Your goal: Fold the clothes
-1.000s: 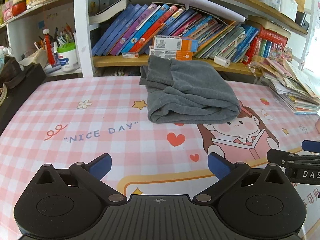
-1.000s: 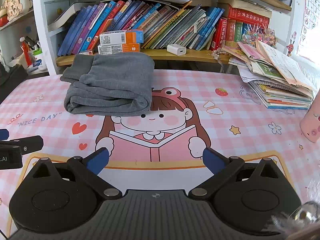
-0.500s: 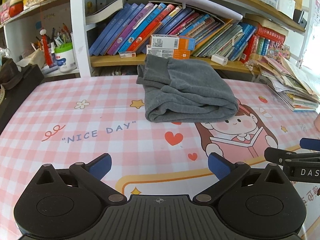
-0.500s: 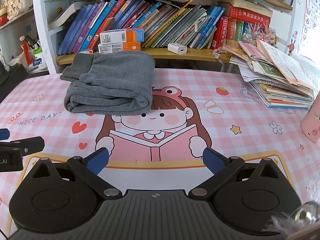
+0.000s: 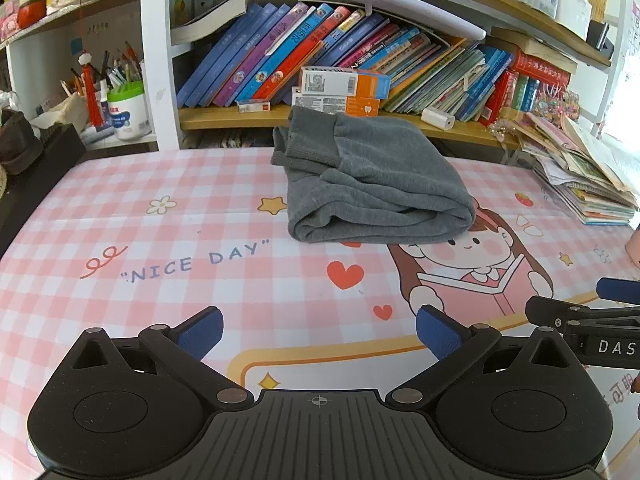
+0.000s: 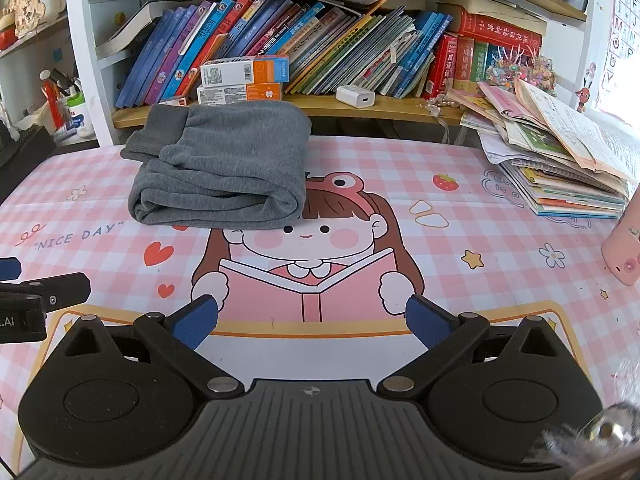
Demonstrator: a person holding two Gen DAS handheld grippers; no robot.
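Folded grey garment (image 5: 372,184) lies on the pink checked table mat (image 5: 160,248), at the far side of it, just in front of the low bookshelf (image 5: 240,118) and touching the top of the printed girl's head (image 6: 312,216); its ribbed cuffs point toward the shelf and its rolled edge faces the cameras. Compared with the earlier frames the garment keeps the same shape and the same spot on the mat — only the left view has shifted a little, so the cloth sits slightly lower and more to the left in it than a second ago. Left gripper (image 5: 319,330) hovers over the near edge of the mat, well apart from the garment, its blue pads (image 5: 200,330) spread wide with nothing between them; right gripper (image 6: 311,326) hangs likewise over the printed book, pads (image 6: 430,326) wide apart and empty, as before. Each tool shows at the side of the other's view — the two are near one another; a stack of papers (image 6: 560,168) lies to the right of the garment.
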